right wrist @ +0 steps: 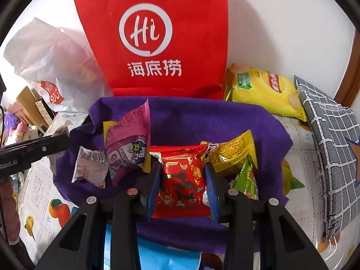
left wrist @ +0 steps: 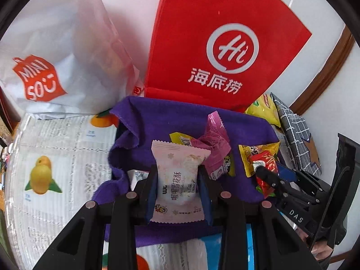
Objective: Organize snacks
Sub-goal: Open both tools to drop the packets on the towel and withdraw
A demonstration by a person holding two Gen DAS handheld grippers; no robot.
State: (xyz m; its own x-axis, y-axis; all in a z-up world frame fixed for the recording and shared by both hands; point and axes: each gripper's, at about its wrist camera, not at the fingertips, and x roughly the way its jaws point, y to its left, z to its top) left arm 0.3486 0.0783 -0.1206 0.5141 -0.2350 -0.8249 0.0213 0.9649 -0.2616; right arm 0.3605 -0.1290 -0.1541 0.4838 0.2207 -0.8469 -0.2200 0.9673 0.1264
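Both tools are clamped on snacks: my left tool (left wrist: 177,180) squeezes the pale pink packet (left wrist: 177,180) by its middle, my right tool (right wrist: 182,177) pinches the red packet (right wrist: 182,177) likewise, so neither slips. Loose snacks lie on the purple cloth (right wrist: 202,117), near the red bag (right wrist: 157,45) standing behind, probably their destination.

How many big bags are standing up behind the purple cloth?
2. The red bag stands right behind the purple cloth. The white bag slumps beside it, to its left. More may be hidden behind them.
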